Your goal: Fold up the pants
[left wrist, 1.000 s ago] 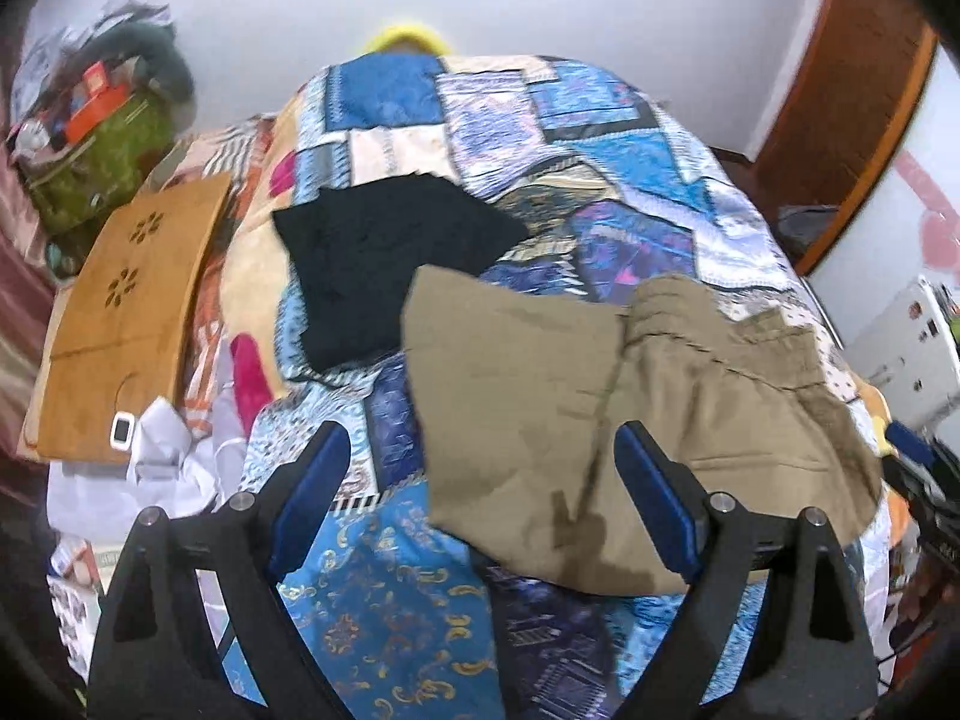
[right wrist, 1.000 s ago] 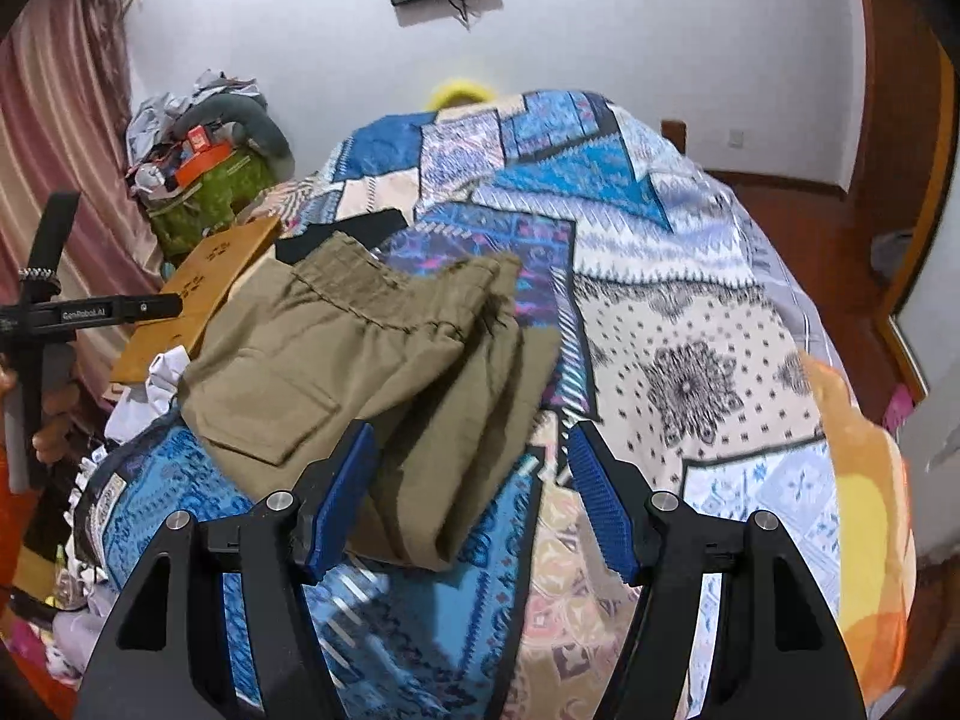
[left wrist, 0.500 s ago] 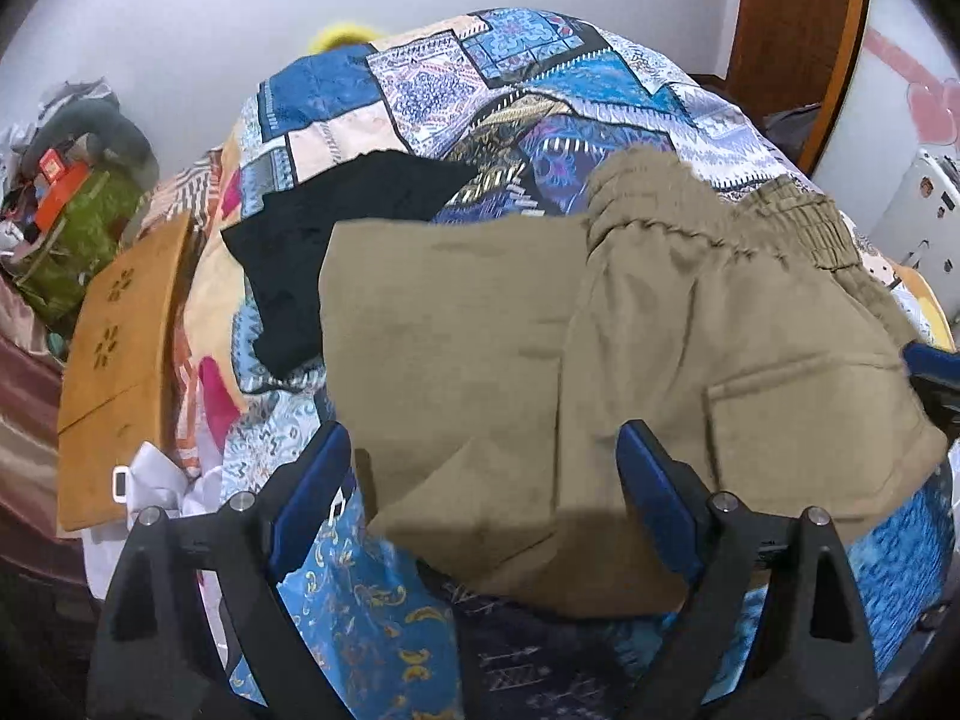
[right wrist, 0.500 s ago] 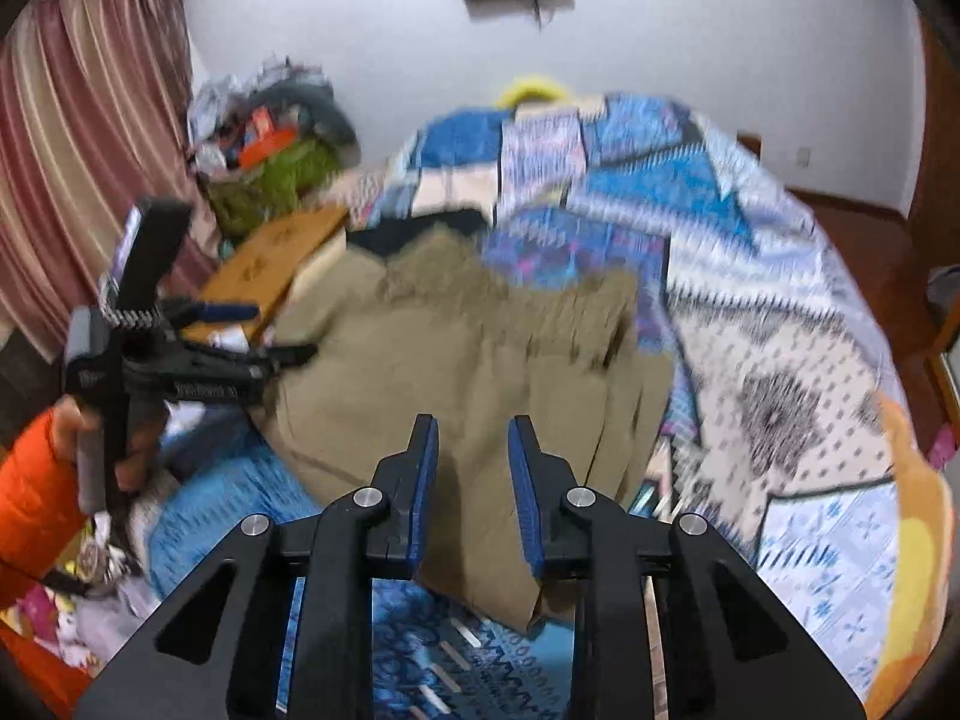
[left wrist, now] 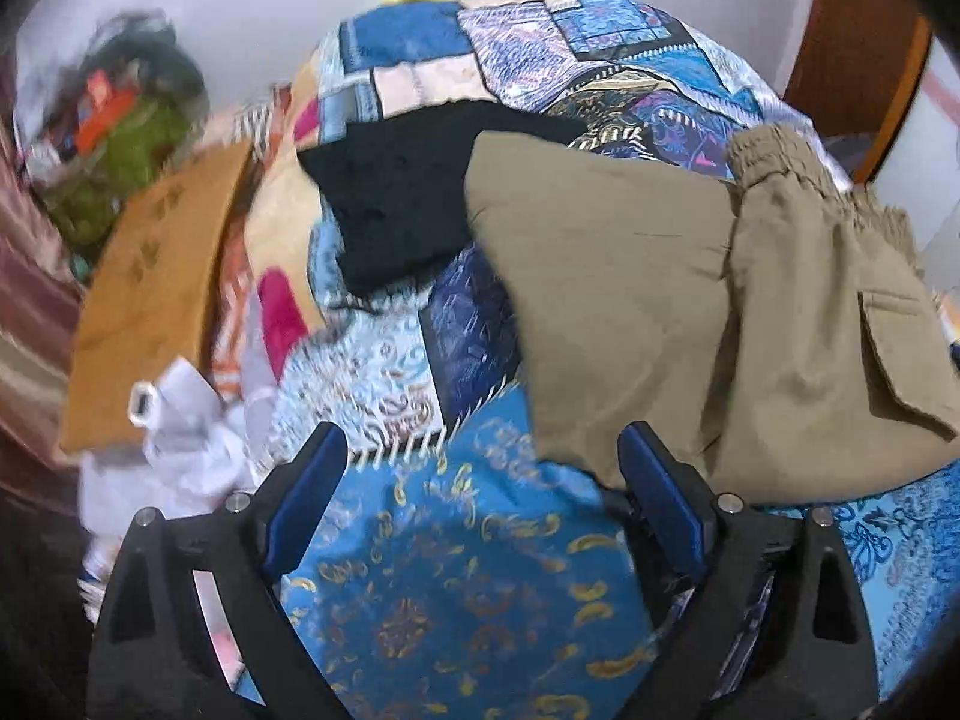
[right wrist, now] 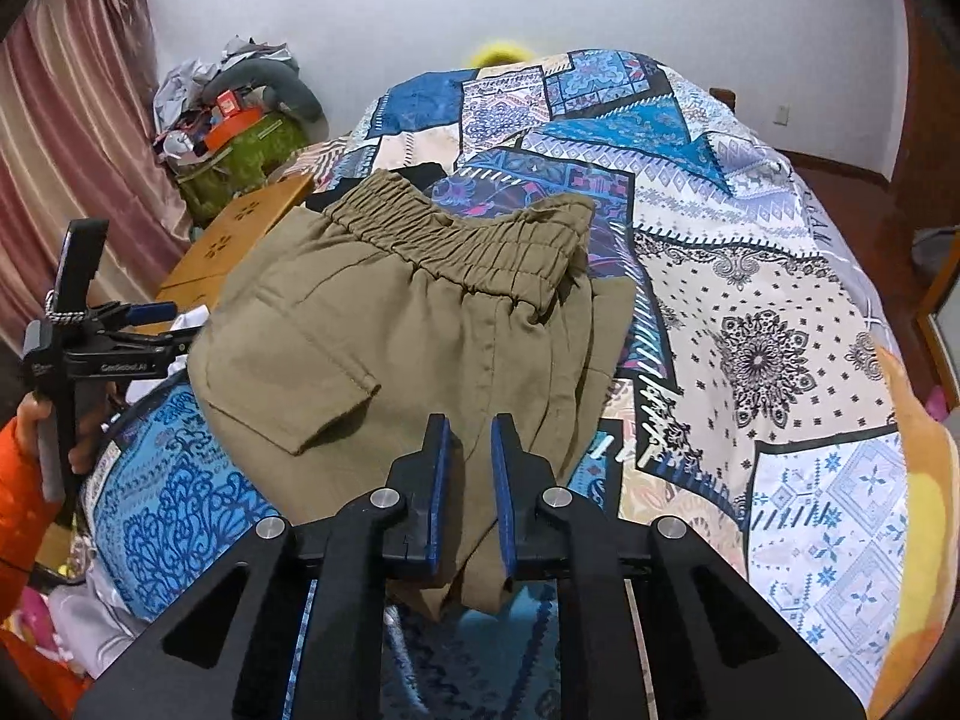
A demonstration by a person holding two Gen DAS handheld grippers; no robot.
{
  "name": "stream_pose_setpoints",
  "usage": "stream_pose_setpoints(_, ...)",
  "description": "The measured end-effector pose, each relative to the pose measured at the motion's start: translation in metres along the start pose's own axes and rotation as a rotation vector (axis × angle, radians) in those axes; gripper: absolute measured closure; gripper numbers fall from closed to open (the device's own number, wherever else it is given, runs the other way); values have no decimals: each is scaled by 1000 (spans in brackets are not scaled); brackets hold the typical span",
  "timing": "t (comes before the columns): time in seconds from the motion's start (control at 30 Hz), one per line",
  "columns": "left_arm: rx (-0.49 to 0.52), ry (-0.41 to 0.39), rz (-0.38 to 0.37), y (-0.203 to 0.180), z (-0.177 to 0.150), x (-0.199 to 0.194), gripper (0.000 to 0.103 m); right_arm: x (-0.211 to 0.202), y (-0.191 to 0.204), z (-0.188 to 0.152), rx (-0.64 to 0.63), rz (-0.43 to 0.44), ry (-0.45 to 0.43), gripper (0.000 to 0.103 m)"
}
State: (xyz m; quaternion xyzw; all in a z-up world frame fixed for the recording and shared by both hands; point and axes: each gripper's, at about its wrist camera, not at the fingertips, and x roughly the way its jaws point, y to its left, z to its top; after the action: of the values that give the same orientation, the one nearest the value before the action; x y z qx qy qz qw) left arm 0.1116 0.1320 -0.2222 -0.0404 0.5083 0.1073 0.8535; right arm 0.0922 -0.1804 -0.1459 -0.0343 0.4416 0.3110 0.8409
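The right gripper (right wrist: pixel 468 468) pinches the khaki pants (right wrist: pixel 372 324) — the left gripper (left wrist: pixel 480 480) gapes wide.

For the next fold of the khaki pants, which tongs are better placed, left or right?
Probably the right. The right tongs have just been closing and now pinch the near edge of the khaki pants, ready to lift. The left tongs stand open beside the pants, holding nothing.

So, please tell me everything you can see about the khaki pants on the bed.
The khaki pants look like plain woven cloth, with a gathered elastic waistband at the far end and a patch pocket. They lie folded over on the patchwork bedspread. The right gripper is shut on their near edge; the left gripper stands open beside them.
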Motion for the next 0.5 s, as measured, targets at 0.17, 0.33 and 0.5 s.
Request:
stream_pose_setpoints(0.17,24,-37,60,3,2,-11,10,-2,0,2,-10,-35,5,93)
stream_pose_setpoints(0.33,10,-112,-21,8,16,-29,10,-8,-11,10,12,-79,23,88)
stream_pose_setpoints(0.5,-7,-119,-90,4,39,-25,9,-17,-30,20,97,-104,-3,66)
